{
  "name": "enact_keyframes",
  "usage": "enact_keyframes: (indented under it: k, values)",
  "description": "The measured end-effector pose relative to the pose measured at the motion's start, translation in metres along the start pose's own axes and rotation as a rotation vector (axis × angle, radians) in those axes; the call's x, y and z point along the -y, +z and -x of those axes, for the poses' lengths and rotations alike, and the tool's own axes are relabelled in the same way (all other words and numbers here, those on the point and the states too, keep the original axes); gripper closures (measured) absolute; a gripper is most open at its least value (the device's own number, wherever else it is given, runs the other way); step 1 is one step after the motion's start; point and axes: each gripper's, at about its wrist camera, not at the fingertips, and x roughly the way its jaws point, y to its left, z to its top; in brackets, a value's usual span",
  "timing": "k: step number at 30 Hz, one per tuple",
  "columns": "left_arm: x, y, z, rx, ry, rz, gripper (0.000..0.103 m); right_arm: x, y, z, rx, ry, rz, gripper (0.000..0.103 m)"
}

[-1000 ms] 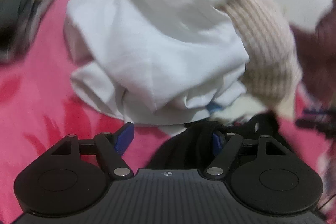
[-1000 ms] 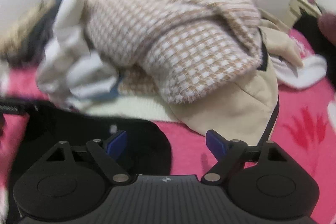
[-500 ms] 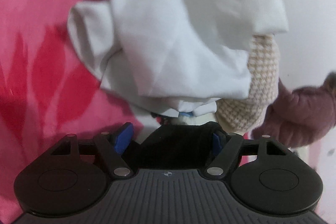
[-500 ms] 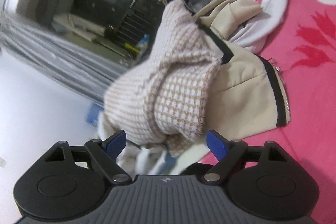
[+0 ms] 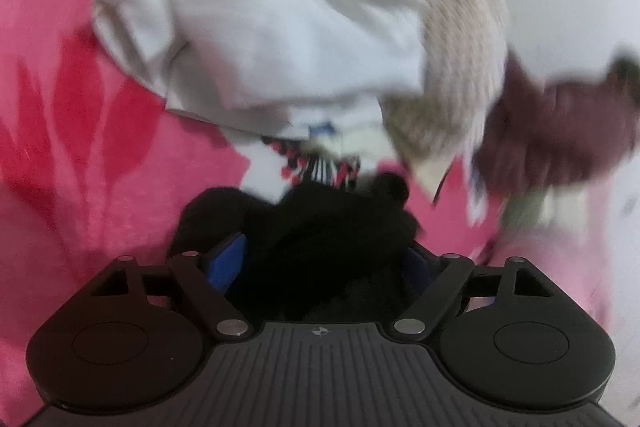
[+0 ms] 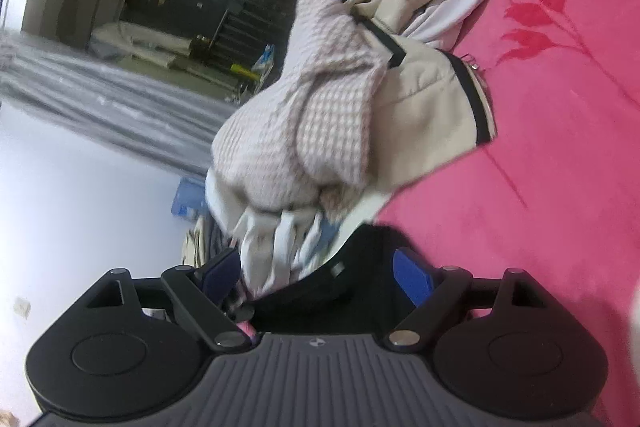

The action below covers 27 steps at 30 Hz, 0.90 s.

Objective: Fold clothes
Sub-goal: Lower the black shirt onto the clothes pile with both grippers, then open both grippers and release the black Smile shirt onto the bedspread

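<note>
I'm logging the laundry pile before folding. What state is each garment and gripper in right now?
black garment: bunched between the left jaws
white garment: crumpled, unfolded
checked knit: heaped on the pile
beige jacket: unfolded
left gripper: jaws wide, just been opening
right gripper: open

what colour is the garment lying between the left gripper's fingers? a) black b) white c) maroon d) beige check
a: the black garment fills the gap between the blue pads of the left gripper, while the white garment lies farther off on the pink blanket.
</note>
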Motion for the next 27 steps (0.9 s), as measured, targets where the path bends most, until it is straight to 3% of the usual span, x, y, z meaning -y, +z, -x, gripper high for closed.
enact_keyframes:
  k: [4,8,11,15,20,24,27]
  values:
    - [0.019,-0.013,0.019,-0.038,0.076,-0.202,0.021,-0.014,-0.039,0.042,-0.027,-0.044,0.030,0.013]
    - [0.017,-0.031,0.053,0.040,0.036,-0.222,0.021,-0.024,-0.082,0.084,-0.027,-0.061,0.020,0.013]
    - [0.016,-0.065,0.064,0.034,0.001,-0.265,0.020,-0.034,-0.124,0.131,0.028,-0.008,0.009,0.013]
    - [0.018,-0.129,0.067,-0.040,-0.001,-0.327,0.020,-0.042,-0.175,0.200,0.135,-0.046,0.025,0.013]
    - [0.019,-0.209,0.056,-0.217,0.031,-0.380,0.021,-0.036,-0.205,0.241,0.148,-0.267,0.062,0.014]
    - [0.027,-0.262,0.032,-0.355,0.107,-0.488,0.022,-0.020,-0.217,0.236,0.065,-0.446,0.077,0.022]
    - [0.032,-0.292,0.017,-0.429,0.135,-0.551,0.023,-0.002,-0.227,0.224,-0.023,-0.519,0.056,0.031]
